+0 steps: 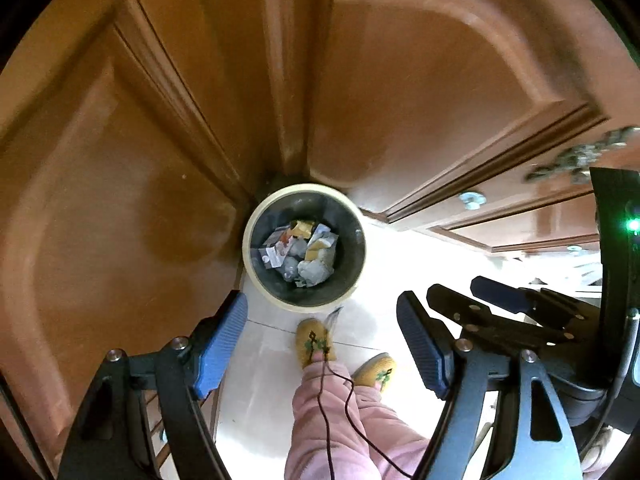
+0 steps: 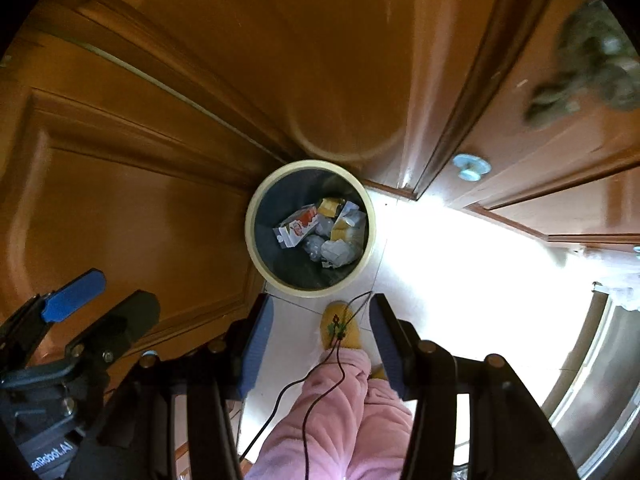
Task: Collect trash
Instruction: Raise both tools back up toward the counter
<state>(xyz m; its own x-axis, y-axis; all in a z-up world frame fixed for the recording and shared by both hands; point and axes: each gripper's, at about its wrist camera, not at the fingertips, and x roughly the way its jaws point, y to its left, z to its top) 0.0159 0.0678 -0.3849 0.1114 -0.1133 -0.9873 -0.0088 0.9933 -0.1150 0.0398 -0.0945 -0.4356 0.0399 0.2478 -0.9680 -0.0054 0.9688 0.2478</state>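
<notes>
A round bin with a cream rim (image 1: 256,280) and dark liner stands on the pale floor against a wooden door; it also shows in the right wrist view (image 2: 252,240). Crumpled paper and wrappers (image 1: 300,254) lie in its bottom, also in the right wrist view (image 2: 324,236). My left gripper (image 1: 320,344) is open and empty, held high above the bin. My right gripper (image 2: 320,344) is open and empty, also above the bin. The right gripper shows beside the left in the left wrist view (image 1: 460,300).
A wooden door (image 1: 120,200) and wooden cabinets with a pale round knob (image 2: 472,167) surround the bin. The person's yellow slippers (image 1: 314,342) and pink trousers (image 2: 340,408) are below the grippers. Thin black cables (image 2: 320,376) hang down. A steel appliance front (image 2: 600,380) is at right.
</notes>
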